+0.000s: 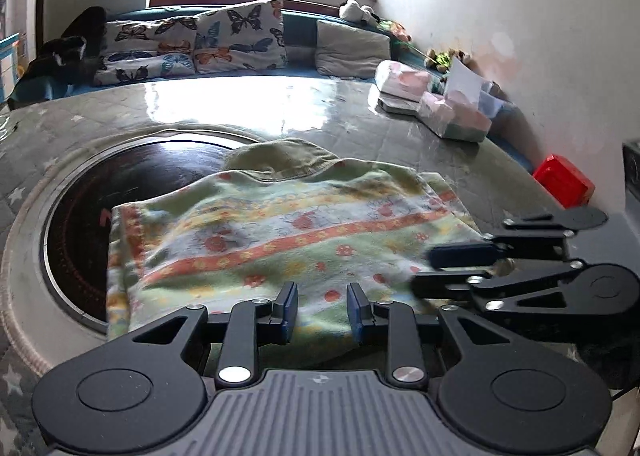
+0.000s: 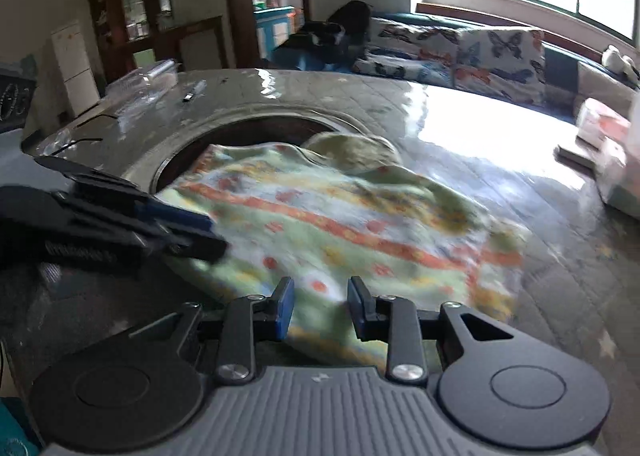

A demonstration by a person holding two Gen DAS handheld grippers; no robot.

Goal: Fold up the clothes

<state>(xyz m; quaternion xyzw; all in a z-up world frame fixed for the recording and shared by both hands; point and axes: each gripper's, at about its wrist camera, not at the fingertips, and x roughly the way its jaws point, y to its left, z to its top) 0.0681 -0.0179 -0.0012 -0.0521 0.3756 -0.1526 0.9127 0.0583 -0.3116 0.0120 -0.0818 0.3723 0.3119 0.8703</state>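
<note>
Both tools, left tool and right tool, gaped apart, empty, over patterned top on worktop. Next: pinch near edge, fold.

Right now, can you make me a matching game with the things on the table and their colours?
Things:
1. box by the wall
2. folded garment
3. round inset in the table
4. pads on the left tool

Colours:
A. dark brown, nearly black
B. blue
C. red
D. pale green with orange stripes

Pairs: 1-C, 2-D, 3-A, 4-B
</note>
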